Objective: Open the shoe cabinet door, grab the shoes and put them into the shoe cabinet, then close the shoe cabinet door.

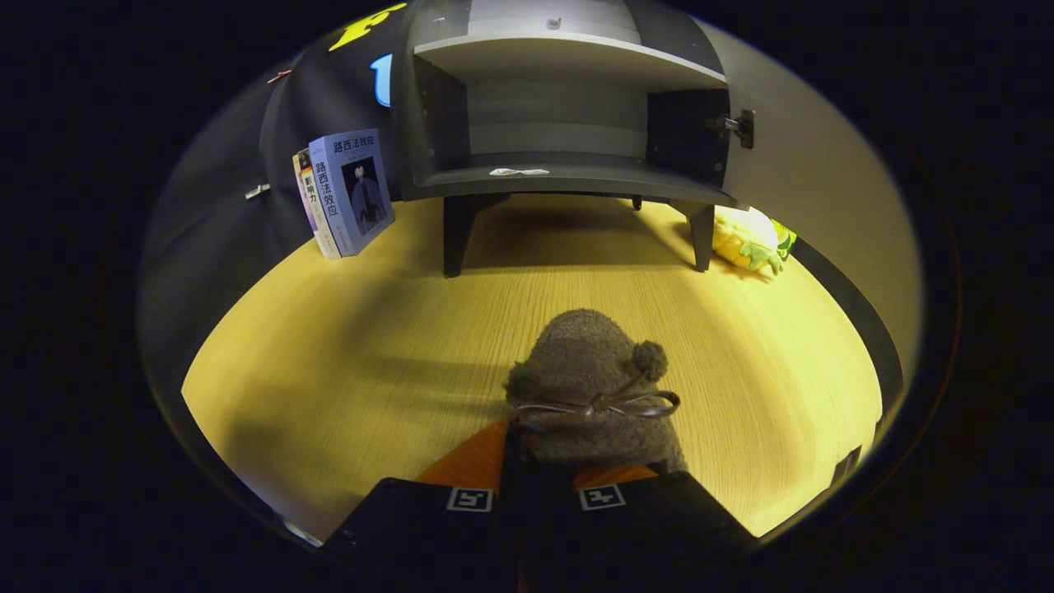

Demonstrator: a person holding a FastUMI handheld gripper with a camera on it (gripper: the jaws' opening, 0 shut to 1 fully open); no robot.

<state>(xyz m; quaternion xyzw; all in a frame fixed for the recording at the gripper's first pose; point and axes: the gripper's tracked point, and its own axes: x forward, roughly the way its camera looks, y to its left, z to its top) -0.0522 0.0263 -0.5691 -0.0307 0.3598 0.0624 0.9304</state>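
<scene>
**Carrying the shoe to the open cabinet**

The gripper (535, 482) has its fingers clenched on the heel end of a fuzzy brown shoe (594, 387), whose toe, with pompoms and a bow, points ahead toward the shoe cabinet (568, 177). The cabinet door (815, 214) already stands swung open to the right. The grip itself is partly hidden by the shoe, so how firmly it holds is hard to judge.

To do this well: lift enough to clear the lower shelf's front lip, keep the toe level, go in centred between the side walls, and set it down well inside. Steer clear of the books (346, 193) on the left and the plush toy (749, 240) by the right leg on the wooden surface (346, 354).
</scene>
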